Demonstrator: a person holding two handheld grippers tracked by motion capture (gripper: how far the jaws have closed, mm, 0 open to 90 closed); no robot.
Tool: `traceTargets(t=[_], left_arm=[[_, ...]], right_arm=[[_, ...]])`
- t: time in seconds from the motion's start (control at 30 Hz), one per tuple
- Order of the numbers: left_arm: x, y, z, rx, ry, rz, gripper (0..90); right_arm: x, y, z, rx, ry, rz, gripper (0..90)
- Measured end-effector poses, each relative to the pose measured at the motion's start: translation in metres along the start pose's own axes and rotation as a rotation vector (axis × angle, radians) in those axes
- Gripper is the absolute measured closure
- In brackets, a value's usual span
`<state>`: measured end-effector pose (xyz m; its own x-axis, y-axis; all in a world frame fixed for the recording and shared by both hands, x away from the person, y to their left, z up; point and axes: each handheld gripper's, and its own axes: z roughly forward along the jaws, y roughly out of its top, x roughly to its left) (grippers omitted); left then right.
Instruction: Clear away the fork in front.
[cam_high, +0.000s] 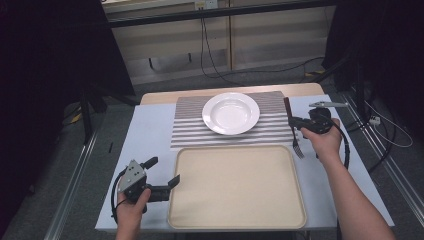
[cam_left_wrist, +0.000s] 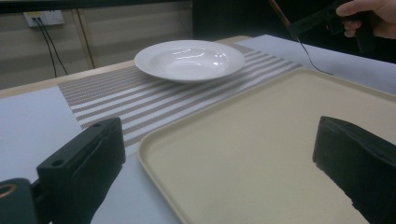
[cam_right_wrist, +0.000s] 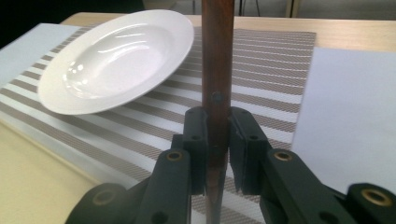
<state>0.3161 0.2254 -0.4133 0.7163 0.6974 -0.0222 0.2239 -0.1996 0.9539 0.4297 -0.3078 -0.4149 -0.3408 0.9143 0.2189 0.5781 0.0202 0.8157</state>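
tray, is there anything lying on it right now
No, the beige tray is bare in the high view; the white plate sits on the striped placemat beyond it.

A white plate (cam_high: 231, 113) is showing against a mat (cam_high: 190, 131) striped in brown and white. A plain cream tray (cam_high: 236, 186) is lying on the pale grey-blue bench (cam_high: 145, 140). The fork (cam_high: 293, 129) is showing a dark reddish-brown wooden handle and silver prongs between black fingers (cam_right_wrist: 196, 140).
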Motion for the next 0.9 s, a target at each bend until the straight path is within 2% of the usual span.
traceTargets(t=[0.2, 0.23, 0.27, 0.3, 0.43, 0.47, 0.6, 0.8, 0.9], left_arm=[[0.000, 0.000, 0.001, 0.001, -0.002, 0.001, 2.5], [0.000, 0.000, 0.001, 0.000, -0.001, -0.001, 2.5], [0.000, 0.000, 0.001, 0.001, 0.000, -0.003, 2.5], [0.000, 0.000, 0.001, -0.001, 0.000, -0.004, 2.5], [-0.002, 0.000, 0.002, 0.004, -0.005, 0.001, 2.5], [-0.002, 0.000, 0.002, 0.004, -0.005, 0.002, 2.5], [-0.002, 0.000, 0.003, 0.006, -0.009, 0.003, 2.5], [-0.002, 0.000, 0.003, 0.002, -0.007, 0.002, 2.5], [-0.003, 0.000, 0.003, 0.001, -0.010, 0.001, 2.5]], right_arm=[[0.006, -0.005, -0.008, -0.063, 0.000, -0.013, 78.3], [0.007, -0.005, -0.010, -0.093, 0.000, -0.016, 78.3], [0.007, -0.005, -0.010, -0.093, 0.000, -0.016, 78.3], [0.007, -0.007, -0.013, -0.117, 0.001, -0.015, 78.3], [0.006, -0.009, -0.015, -0.135, 0.006, -0.018, 78.3], [0.005, -0.011, -0.015, -0.132, 0.028, -0.007, 78.3], [0.003, -0.013, -0.018, -0.159, 0.023, 0.005, 78.3], [0.007, -0.010, -0.025, -0.185, 0.032, -0.015, 78.3], [0.008, -0.008, -0.030, -0.224, 0.027, -0.011, 78.3]])
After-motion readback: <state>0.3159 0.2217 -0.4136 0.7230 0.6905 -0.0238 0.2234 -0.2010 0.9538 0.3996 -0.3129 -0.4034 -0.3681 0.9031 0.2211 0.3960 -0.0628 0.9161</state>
